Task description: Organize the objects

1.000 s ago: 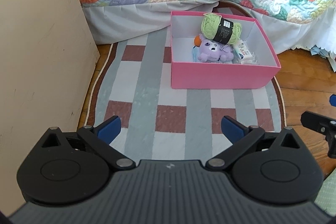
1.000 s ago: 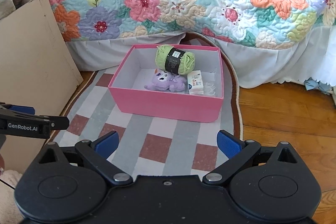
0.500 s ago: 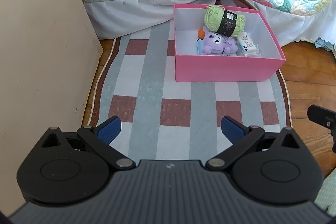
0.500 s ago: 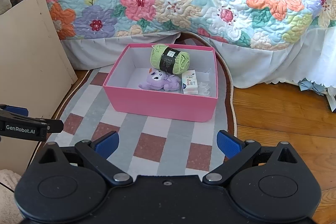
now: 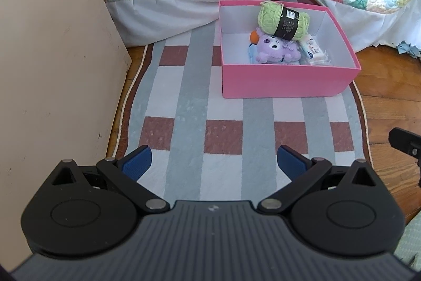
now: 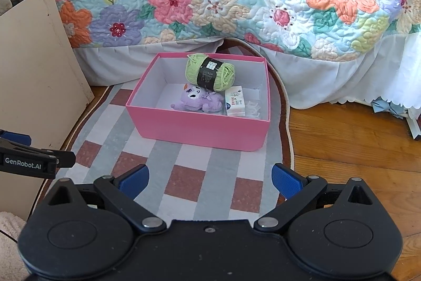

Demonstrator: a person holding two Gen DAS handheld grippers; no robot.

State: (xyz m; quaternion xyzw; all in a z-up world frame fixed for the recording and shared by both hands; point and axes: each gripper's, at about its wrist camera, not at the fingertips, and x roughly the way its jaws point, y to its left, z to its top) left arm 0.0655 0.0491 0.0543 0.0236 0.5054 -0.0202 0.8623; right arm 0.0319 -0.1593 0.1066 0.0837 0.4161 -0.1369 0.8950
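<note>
A pink box stands on a checked rug by the bed. Inside lie a green yarn ball, a purple plush toy, a small white packet and an orange bit. My left gripper hangs open over the rug, well short of the box, with nothing between its fingers. My right gripper is open too, empty, above the rug's near end. Each gripper's edge shows in the other's view.
The checked rug lies on wooden floor. A beige board leans at the left. A flowered quilt with a white bed skirt hangs behind the box.
Both grippers have drawn back and risen a little from the box, so it looks smaller and farther. Both stayed open and empty.
</note>
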